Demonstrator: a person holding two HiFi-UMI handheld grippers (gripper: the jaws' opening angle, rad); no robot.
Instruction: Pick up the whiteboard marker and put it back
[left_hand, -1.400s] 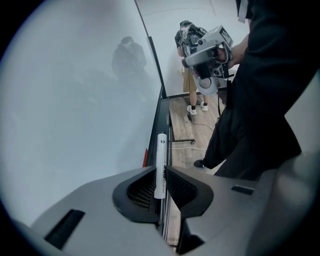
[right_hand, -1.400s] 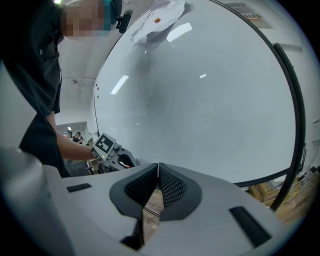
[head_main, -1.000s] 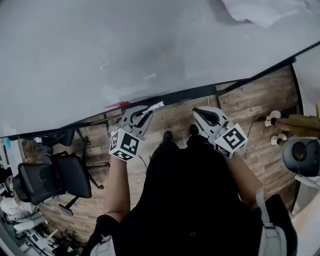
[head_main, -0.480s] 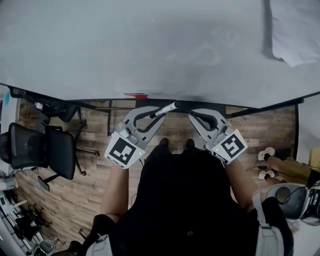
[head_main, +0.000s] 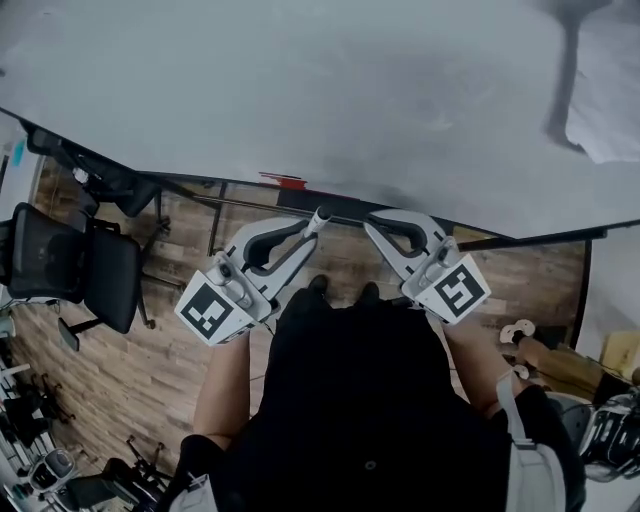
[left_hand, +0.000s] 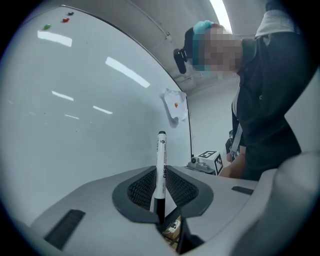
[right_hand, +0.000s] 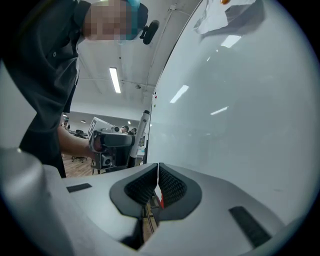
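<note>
Office chair (head_main: 90, 275) at 9 o'clock, out of play. Left gripper (head_main: 298, 232) clenched on whiteboard marker (head_main: 318, 218): dark end pinched between pads, white barrel sticking out toward 1 o'clock, near whiteboard (head_main: 300, 90). Probably staged that way for return to board. Right gripper (head_main: 383, 226) at 3 o'clock of marker, jaws pressed together on nothing, likely just standing by.

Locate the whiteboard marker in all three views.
Head view: marker just above centre, poking from the left tongs.
Left gripper view: marker upright at centre, clamped in the tongs.
Right gripper view: marker left of centre, beside the whiteboard edge.
Shared landmark: the whiteboard.
</note>
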